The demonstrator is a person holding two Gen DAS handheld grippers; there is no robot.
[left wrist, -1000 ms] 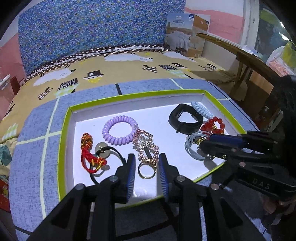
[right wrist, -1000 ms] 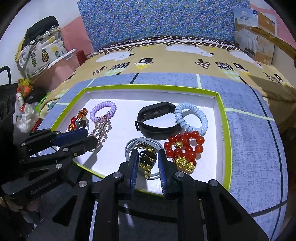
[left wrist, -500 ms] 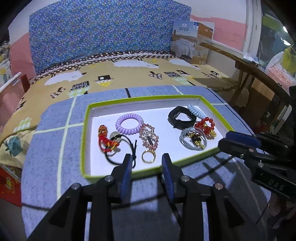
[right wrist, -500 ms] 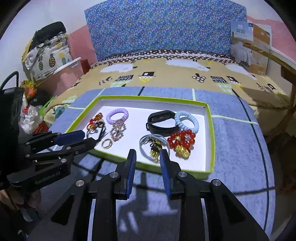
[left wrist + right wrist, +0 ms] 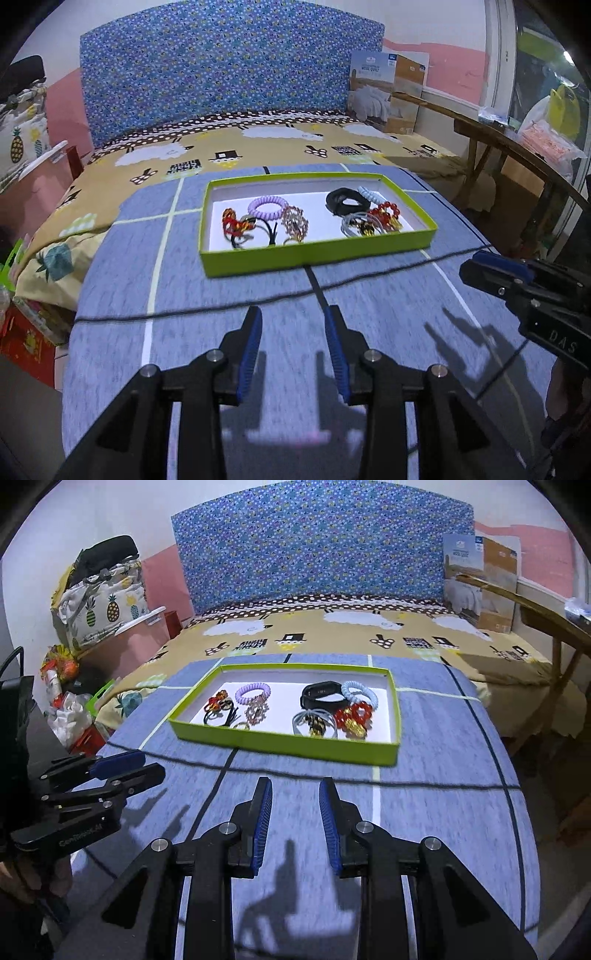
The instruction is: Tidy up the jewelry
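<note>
Left wrist view: nearest, the left tool (image 5: 293, 317) hangs open and empty over the blue-grey worktop (image 5: 258, 424); the right tool (image 5: 295, 790) does likewise, both well short of the tray, probably because nothing needs moving. Farther off, the green-rimmed tray (image 5: 317, 254) holds jewelry in two clusters: a purple coil bracelet (image 5: 266, 206) left, red beads (image 5: 386, 214) right.

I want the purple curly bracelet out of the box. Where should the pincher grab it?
Pinch the far arc of the purple coil bracelet from above, one finger inside the ring, one outside. It lies flat in the green tray, and its near side seems to touch the pink chain piece, so the far side looks freer.
</note>
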